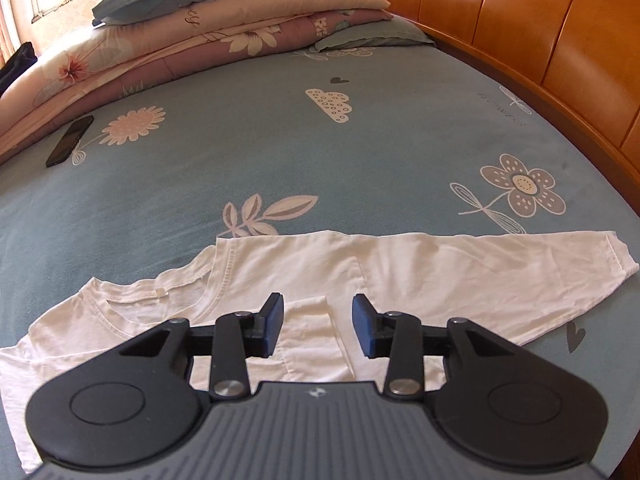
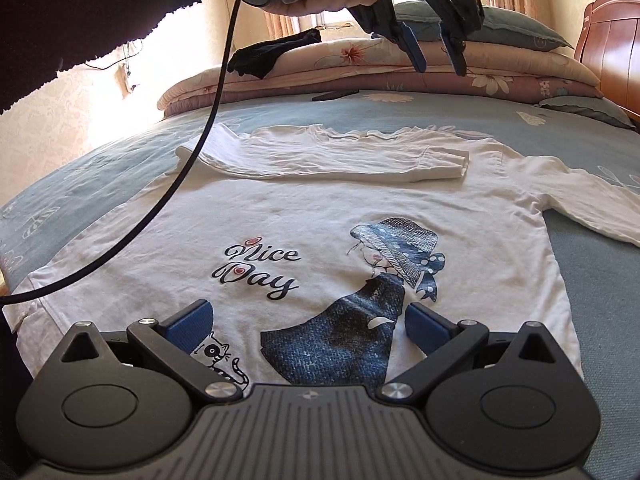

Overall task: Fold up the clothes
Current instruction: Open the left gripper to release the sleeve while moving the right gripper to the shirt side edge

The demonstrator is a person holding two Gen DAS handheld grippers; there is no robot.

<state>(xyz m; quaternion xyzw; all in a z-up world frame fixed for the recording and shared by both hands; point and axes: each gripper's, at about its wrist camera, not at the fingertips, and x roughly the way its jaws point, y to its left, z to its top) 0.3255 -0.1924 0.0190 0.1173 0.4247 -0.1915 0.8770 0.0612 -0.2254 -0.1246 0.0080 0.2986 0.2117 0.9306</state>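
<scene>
Blue pads of the right gripper were spread wide at lower centre, nothing gripped, over the white shirt laid flat on the bedsheet. At upper centre, the left gripper was held partly open and empty above one folded-in sleeve.

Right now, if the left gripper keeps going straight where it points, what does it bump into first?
Probably the white shirt: the open left gripper points down at the sleeve folded across it, with nothing between. How far away is hard to judge.
</scene>
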